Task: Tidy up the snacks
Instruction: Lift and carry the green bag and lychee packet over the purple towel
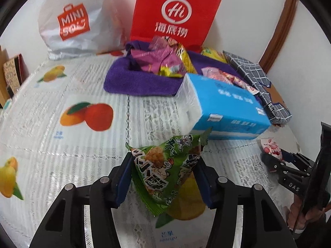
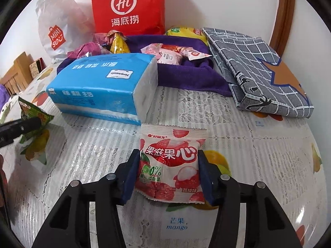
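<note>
The left gripper (image 1: 165,177) is clamped on a green crinkly snack packet (image 1: 167,169). The right gripper (image 2: 167,177) is clamped on a pink-and-white lychee sweet packet (image 2: 171,165) near the table's front edge. Each should probably go to its matching pile on the purple towel (image 2: 186,76), lifted clear over the blue tissue pack (image 2: 103,82).

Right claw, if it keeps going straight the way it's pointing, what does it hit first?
Probably the blue tissue pack. The right claw, shut on the lychee candy packet, points down toward the tablecloth, so it might meet the cloth first; depth is unclear.
</note>
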The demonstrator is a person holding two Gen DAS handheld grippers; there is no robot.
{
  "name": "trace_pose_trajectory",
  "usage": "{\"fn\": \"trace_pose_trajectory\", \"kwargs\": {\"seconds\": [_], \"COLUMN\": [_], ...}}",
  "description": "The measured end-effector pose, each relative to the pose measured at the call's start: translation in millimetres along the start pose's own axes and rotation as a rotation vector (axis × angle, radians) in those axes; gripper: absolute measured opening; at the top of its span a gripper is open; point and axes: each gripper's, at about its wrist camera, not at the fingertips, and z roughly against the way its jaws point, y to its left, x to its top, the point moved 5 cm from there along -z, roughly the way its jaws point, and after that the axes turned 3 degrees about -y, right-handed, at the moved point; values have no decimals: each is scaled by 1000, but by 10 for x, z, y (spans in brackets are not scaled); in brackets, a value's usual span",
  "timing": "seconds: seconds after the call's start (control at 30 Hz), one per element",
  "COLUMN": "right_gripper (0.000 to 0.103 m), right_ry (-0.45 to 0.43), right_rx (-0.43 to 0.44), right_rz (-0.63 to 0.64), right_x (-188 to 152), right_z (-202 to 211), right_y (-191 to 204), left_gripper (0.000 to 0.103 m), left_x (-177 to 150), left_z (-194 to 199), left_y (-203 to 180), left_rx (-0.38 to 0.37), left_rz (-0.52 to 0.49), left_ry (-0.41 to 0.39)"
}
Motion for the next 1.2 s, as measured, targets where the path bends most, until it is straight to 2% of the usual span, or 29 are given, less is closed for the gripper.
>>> {"fn": "trace_pose_trajectory", "kwargs": {"seconds": [0.07, 0.2, 0.4, 0.53, 0.73, 1.2], "right_gripper": [53, 53, 53, 53, 53, 53], "right_ry": [-12, -59, -97, -101, -131, -166], "right_rx": [23, 14, -1, 24, 16, -23], "right_rz": [-18, -26, -43, -61, -73, -47], "right_x": [13, 83, 144, 143, 183, 332], "right_z": [81, 294, 561, 672, 896, 1228], "right_y": [7, -8, -29, -20, -5, 30], "left_gripper": [54, 54, 54, 54, 54, 54], "left_x": [20, 61, 95, 119, 165, 355], "left_z": [71, 206, 424, 595, 782, 1136], "left_y": [-20, -64, -181, -277, -416, -646], "left_rx": [-7, -42, -33, -38, -39, -98], "left_rz": [-3, 14, -2, -15, -28, -34], "left_ry": [-9, -17, -43, -61, -73, -109]}}
